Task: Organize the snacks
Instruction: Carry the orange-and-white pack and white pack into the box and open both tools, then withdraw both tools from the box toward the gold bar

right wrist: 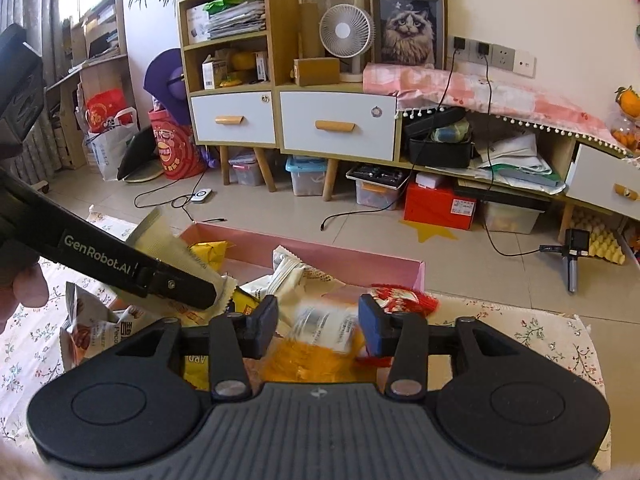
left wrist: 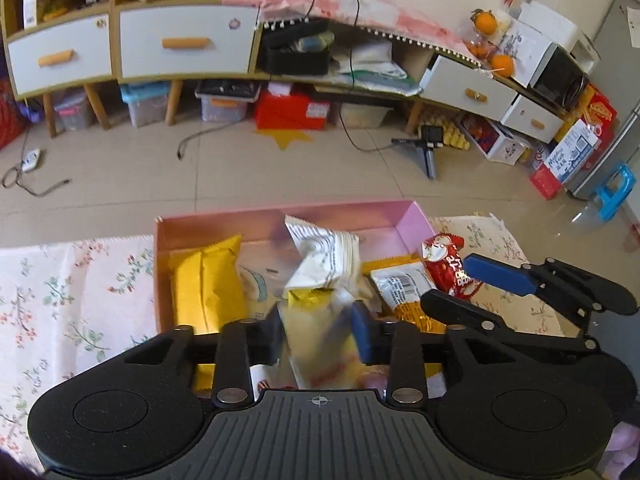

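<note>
Floral cloth carries the pink box (left wrist: pixel 412 220) at mid-frame; left gripper (left wrist: pixel 318 334) pinches a pale packet (left wrist: pixel 320 344) above it, right gripper (right wrist: pixel 318 330) half-open around an orange packet (right wrist: pixel 316 354), grip unclear.

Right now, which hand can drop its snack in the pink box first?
Probably the left gripper: its fingers already hold a pale yellow packet over the pink box. The right gripper only straddles an orange packet.

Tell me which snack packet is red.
The red packet lying just outside the pink box's right wall, beside the right gripper; the others are yellow, white or orange.
</note>
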{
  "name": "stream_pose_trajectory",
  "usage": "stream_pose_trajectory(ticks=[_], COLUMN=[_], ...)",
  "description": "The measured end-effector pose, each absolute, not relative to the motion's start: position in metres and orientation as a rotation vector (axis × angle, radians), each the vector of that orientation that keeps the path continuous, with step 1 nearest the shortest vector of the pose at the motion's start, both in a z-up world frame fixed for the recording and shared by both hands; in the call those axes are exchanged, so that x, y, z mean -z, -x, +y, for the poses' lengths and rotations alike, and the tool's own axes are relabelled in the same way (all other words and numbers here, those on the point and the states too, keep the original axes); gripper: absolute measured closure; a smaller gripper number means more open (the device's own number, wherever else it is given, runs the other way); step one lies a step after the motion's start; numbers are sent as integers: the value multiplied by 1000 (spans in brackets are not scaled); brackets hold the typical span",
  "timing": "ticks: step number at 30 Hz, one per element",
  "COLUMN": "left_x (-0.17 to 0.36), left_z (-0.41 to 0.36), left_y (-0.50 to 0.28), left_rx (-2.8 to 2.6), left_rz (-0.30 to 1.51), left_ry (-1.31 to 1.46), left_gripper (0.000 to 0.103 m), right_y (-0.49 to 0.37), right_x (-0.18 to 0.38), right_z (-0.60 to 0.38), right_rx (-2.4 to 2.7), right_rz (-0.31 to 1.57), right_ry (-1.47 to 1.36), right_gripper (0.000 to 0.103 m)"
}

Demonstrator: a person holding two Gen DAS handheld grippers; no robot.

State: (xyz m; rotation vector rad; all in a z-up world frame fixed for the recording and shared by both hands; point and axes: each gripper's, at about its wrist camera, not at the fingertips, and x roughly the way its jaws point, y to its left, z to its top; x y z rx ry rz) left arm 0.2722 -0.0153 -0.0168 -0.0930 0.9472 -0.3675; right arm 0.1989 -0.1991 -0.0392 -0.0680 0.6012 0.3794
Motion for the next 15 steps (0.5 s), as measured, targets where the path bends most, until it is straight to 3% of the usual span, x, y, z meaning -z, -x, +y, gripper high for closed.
stream_pose_trajectory(ticks=[2, 8, 15], left_x=[12, -1, -9], left_z=[-16, -12, -9], left_y=[-270, -259, -233], left_rx=[356, 341, 337], left_rz=[930, 896, 868], left_ry=[69, 81, 79], left_gripper=[56, 40, 30], right_y=[-198, -190, -178], right_x=[37, 29, 17], right_z=[-200, -200, -207], right_rx=[-377, -375, -371], right_rz=[601, 600, 591], right_ry=[61, 71, 77], right_gripper=[54, 47, 37])
